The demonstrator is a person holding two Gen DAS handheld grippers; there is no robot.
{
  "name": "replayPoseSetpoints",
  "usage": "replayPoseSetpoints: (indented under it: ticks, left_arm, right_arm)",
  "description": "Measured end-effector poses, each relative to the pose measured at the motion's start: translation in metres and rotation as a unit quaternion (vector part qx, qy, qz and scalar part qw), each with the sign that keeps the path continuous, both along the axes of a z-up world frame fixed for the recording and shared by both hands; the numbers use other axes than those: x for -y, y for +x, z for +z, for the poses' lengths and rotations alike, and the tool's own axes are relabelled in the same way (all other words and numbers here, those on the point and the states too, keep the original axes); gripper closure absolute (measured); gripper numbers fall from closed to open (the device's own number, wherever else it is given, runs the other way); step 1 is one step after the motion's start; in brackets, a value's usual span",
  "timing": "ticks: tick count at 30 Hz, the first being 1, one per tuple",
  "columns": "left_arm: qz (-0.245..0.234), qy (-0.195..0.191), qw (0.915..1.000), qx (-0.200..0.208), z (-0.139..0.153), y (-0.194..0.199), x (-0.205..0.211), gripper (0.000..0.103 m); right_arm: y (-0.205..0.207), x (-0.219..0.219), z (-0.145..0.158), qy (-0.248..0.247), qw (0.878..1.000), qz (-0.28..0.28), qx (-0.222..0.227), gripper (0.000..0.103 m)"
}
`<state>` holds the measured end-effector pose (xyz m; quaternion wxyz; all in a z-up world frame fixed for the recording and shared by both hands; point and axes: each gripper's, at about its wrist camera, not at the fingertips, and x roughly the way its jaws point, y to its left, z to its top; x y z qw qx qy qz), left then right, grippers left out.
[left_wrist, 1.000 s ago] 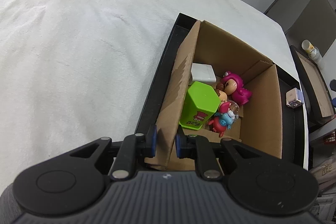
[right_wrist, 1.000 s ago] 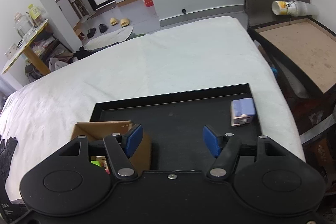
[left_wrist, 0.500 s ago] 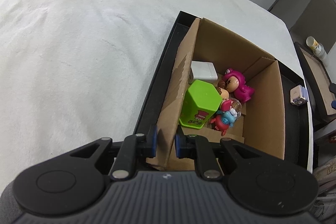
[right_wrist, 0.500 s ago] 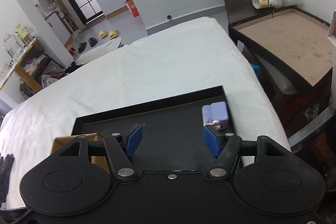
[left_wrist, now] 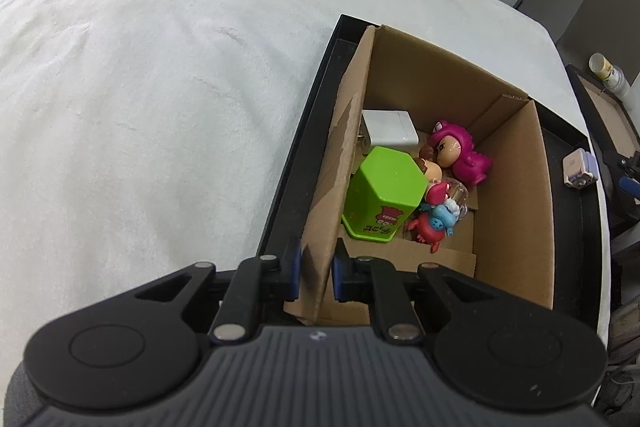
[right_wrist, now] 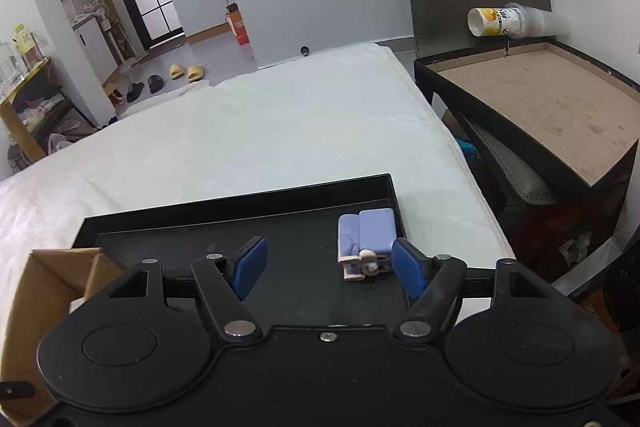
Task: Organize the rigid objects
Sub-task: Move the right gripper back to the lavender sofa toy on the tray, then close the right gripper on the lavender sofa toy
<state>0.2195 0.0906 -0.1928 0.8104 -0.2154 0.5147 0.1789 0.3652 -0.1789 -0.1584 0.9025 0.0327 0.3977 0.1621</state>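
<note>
Here's the small lilac toy (right_wrist: 366, 241), a little block with a pale figure at its near end, lying on the black tray (right_wrist: 240, 203) close to the tray's far right corner. The right gripper (right_wrist: 328, 269) hovers just near of it, jaws apart and opening, blue pads either side of bare tray; the right pad (right_wrist: 408, 269) sits just beside the toy, and nothing is pinched between them.

Over on the left end of the tray stands the cardboard box (left_wrist: 516, 195), open at the top. Inside: a green hexagonal container (left_wrist: 382, 201) tipped on its side, a white charger block (left_wrist: 390, 133) at the far wall, a pink-hooded doll (left_wrist: 458, 155) lying down, and a red-and-blue crab figure (left_wrist: 434, 223) next to the container.

The left gripper (left_wrist: 316, 277) is clamped narrow on the box's near left wall, one pad outside, one inside.

The tray rests on a white bed (left_wrist: 160, 87). To the right stands a dark side table (right_wrist: 540, 107).
</note>
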Motion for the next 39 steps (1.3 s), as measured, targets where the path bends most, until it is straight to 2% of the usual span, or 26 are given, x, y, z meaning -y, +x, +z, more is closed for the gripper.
replayPoseSetpoints:
  ticks: [9,21,22,25,26,33,39]
  left_arm:
    - [0.005,0.007,0.9999,-0.007,-0.002,0.005,0.003,0.089]
    - [0.003,0.030,0.9994,-0.017,0.000,0.010,0.013,0.089]
    - [0.003,0.031,0.9994,-0.018,0.000,0.010,0.013,0.089]
    - [0.003,0.034,0.9992,-0.019,0.001,0.010,0.012,0.090]
    - [0.002,0.034,0.9992,-0.019,0.002,0.010,0.012,0.090]
    - [0.003,0.035,0.9991,-0.022,0.001,0.007,0.012,0.090]
    - [-0.001,0.037,0.9990,-0.024,0.001,0.003,0.013,0.090]
  right_arm:
    - [0.012,-0.009,-0.020,-0.055,0.998,-0.001,0.009,0.034]
    - [0.035,-0.008,-0.036,-0.065,0.998,-0.026,-0.001,0.035]
    - [0.036,-0.009,-0.038,-0.069,0.997,-0.024,-0.002,0.037]
    - [0.035,-0.013,-0.043,-0.075,0.997,-0.014,-0.010,0.053]
    - [0.033,-0.014,-0.043,-0.082,0.996,-0.014,-0.006,0.055]
    - [0.022,-0.012,-0.034,-0.086,0.996,-0.007,-0.002,0.057]
    - [0.017,-0.009,-0.031,-0.072,0.997,0.003,-0.019,0.058]
